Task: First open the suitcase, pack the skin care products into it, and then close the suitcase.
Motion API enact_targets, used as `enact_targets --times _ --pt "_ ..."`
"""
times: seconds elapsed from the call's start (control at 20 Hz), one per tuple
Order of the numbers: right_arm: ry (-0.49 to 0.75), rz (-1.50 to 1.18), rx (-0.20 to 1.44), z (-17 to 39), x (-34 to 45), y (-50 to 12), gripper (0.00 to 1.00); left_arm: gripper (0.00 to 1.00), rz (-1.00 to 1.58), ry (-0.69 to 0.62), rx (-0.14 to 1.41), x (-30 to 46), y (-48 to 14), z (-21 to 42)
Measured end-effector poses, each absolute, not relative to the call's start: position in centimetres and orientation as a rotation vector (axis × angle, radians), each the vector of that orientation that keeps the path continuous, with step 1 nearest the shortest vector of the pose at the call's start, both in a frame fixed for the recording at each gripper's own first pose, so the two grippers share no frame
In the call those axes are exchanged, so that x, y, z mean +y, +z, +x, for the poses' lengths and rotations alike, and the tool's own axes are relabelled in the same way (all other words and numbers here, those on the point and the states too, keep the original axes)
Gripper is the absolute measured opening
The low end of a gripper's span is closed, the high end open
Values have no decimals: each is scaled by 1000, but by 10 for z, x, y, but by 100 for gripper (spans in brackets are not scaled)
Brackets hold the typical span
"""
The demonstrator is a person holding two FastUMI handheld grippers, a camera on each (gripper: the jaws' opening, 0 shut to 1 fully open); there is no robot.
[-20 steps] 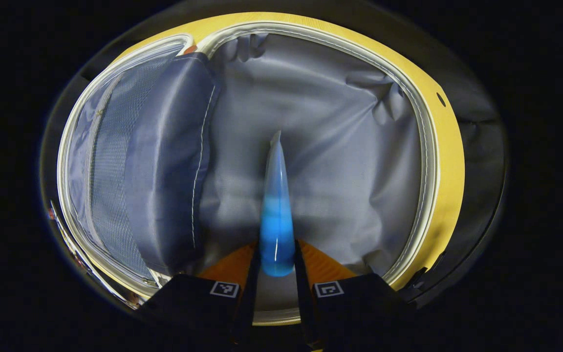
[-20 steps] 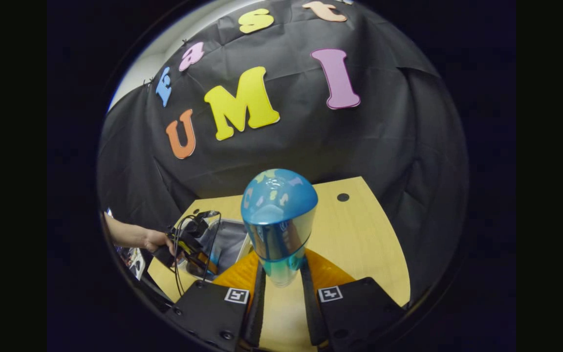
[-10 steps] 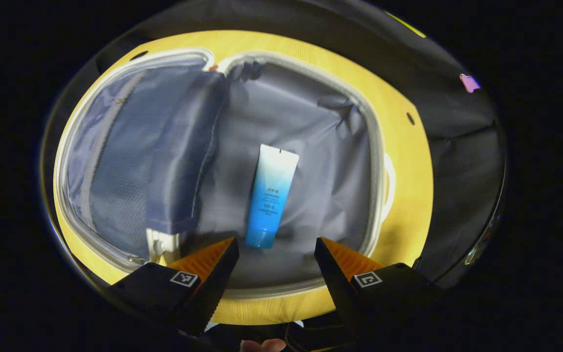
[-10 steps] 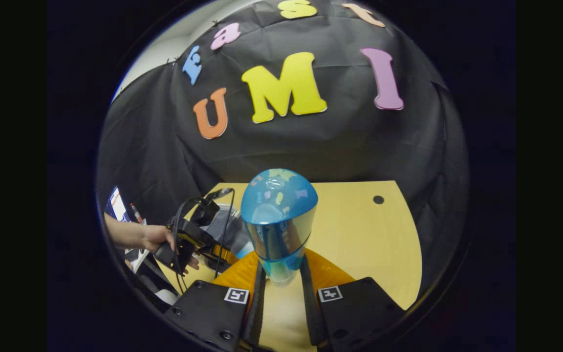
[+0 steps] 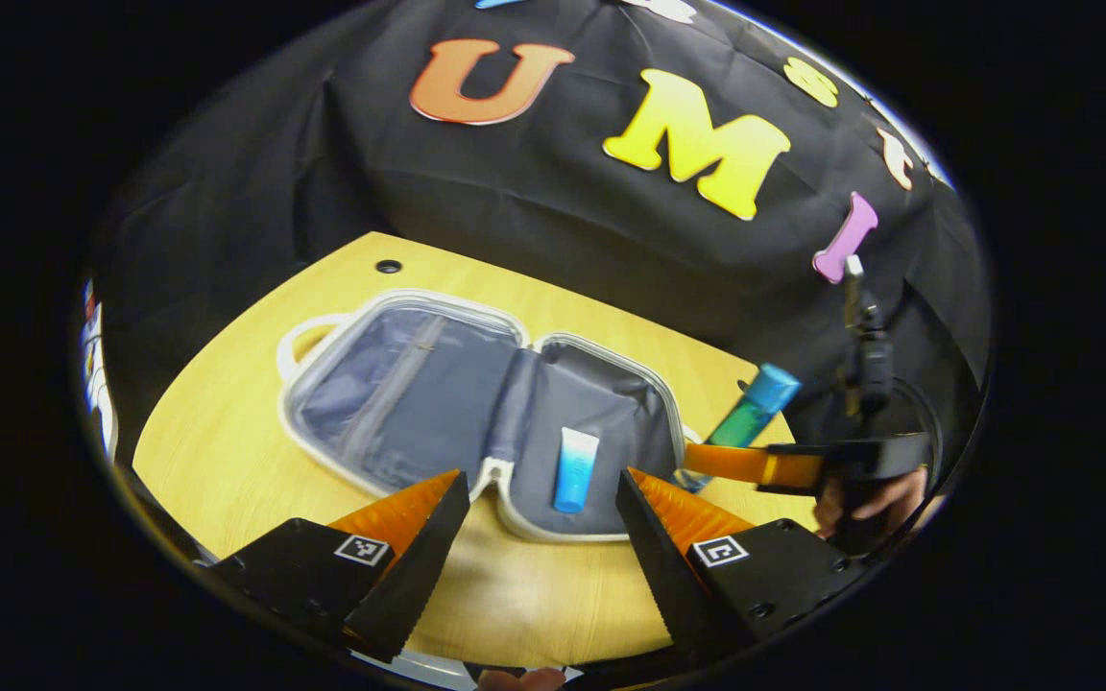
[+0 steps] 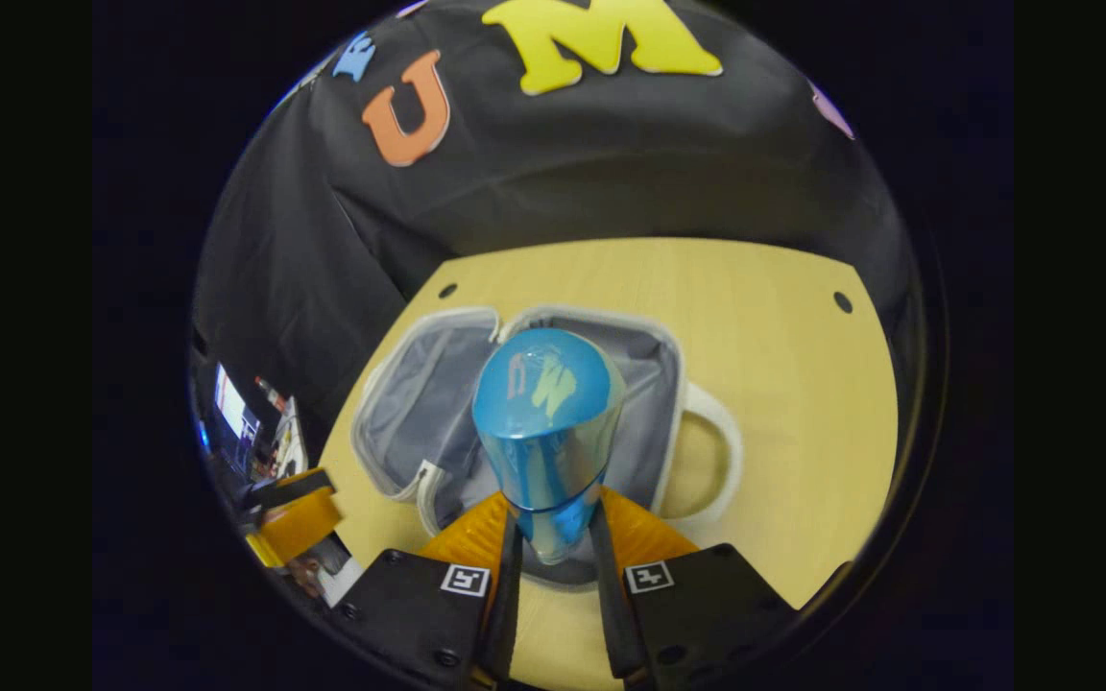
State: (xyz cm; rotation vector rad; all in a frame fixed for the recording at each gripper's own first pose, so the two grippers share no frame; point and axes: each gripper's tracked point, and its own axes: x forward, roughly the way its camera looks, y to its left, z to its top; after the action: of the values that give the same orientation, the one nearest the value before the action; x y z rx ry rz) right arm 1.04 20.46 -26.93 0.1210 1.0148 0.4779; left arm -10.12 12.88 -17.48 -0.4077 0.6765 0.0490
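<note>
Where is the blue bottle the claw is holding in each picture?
Left gripper view: the blue bottle is far right, tilted, held in the right claw beside the open suitcase.
Right gripper view: the blue bottle is at centre, standing up between the claw's fingers, over the suitcase.
Shared landmark: the grey-lined suitcase on the wooden table.

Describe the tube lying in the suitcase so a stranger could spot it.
On the wooden table lies an open suitcase with grey lining. In its right half rests a small tube, white fading to blue, lying flat and loose, unlike the blue-capped bottle clamped in the right tool.
</note>
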Motion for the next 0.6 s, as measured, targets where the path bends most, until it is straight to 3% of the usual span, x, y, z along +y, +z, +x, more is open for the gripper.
enact_targets --times 0.2,0.35,0.6 --pt "431 25 1113 6 217 -315 31 99 -418 122 704 177 -190 -154" --pt "353 24 1191 5 214 -335 35 99 -458 163 738 198 -207 -182" --pt "299 -9 1213 11 215 -344 35 99 -497 199 745 218 -214 -190"
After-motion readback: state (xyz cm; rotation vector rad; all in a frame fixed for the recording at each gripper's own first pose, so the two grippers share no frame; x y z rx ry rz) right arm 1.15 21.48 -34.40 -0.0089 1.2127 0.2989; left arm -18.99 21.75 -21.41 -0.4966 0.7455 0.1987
